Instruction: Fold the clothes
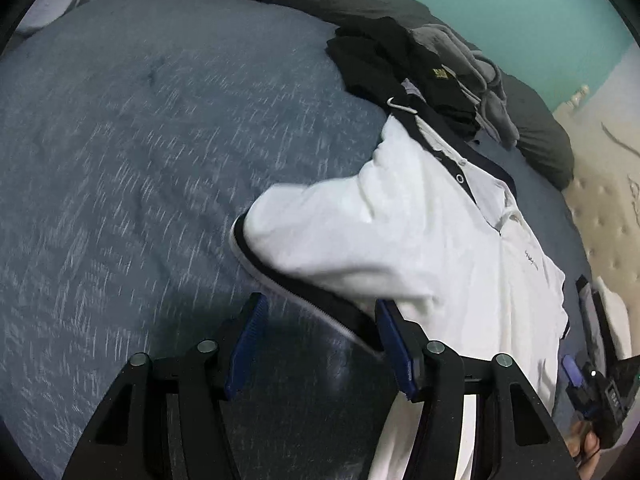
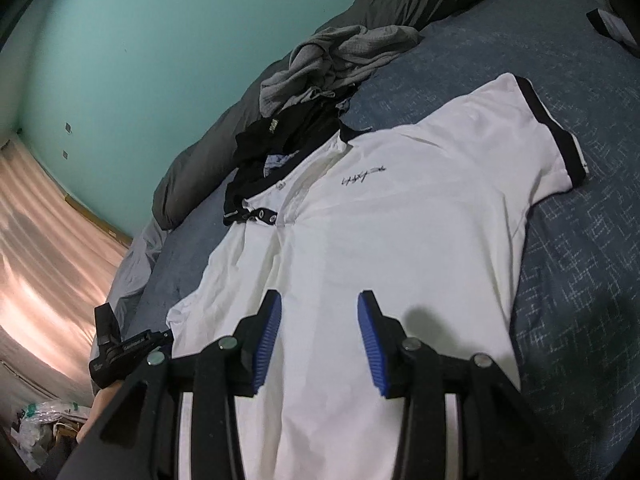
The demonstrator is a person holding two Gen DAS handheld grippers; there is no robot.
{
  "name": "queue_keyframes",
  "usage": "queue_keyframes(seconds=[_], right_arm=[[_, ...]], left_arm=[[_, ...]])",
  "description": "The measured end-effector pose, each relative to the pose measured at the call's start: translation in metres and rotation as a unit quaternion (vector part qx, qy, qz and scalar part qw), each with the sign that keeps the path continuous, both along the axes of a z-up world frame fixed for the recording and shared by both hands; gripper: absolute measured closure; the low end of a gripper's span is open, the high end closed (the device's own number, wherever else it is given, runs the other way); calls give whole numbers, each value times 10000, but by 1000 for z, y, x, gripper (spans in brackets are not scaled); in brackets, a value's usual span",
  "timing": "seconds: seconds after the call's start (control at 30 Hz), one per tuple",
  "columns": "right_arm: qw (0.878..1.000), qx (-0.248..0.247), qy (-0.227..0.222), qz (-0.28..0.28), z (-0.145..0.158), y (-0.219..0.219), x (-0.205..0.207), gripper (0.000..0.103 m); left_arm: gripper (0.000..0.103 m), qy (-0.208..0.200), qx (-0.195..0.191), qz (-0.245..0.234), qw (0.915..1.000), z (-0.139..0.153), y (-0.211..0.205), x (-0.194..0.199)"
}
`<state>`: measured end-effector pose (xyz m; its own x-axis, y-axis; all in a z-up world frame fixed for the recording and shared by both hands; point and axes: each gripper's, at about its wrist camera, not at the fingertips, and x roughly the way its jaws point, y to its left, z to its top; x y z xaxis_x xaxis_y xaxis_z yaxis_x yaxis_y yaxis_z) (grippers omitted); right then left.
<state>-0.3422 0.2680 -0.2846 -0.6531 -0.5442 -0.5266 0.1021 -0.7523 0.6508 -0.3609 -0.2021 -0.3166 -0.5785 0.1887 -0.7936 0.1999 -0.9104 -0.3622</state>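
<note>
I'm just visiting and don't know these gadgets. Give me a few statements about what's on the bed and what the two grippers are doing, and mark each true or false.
1. The white shirt lies spread on the blue bedspread. True.
2. The right gripper is clamped shut on the shirt. False: its jaws stand open above the shirt, holding nothing.
3. The left gripper is open, near the shirt's dark-trimmed sleeve. True.
4. The shirt's collar is red. False: it is dark, like the sleeve trim.
5. Beyond the collar lies a pile of black clothes and grey clothes. True.
</note>
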Motion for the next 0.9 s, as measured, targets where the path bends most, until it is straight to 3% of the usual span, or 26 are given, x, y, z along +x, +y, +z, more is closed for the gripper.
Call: queue_keyframes(seconds=[0.13, 0.37, 0.43, 0.57, 0.6, 0.73, 0.9], right_arm=[[9999, -109, 10, -50, 1, 5, -1, 63], [9995, -244, -61, -172, -2, 14, -3, 63], [9995, -247, -58, -165, -2, 14, -3, 63], [9995, -271, -81, -143, -4, 13, -4, 63], [9994, -284, -84, -152, -4, 14, -4, 63], [9992, -331, -94, -187, -3, 17, -4, 63], [9990, -380, -105, -214, -3, 18, -4, 63]], left_arm=[[63, 80, -234, -257, 9994, 19, 18, -21], [64, 59, -771, -1053, 9914, 30, 80, -63], [64, 0, -1054, -1411, 9844, 29, 105, -68], [64, -28, -1642, -2187, 9619, 29, 150, -64], [64, 22, -1678, -2234, 9602, 32, 152, -61], [64, 186, -1238, -1845, 9748, 49, 123, -51], [64, 216, -1126, -1181, 9864, 56, 71, -44]])
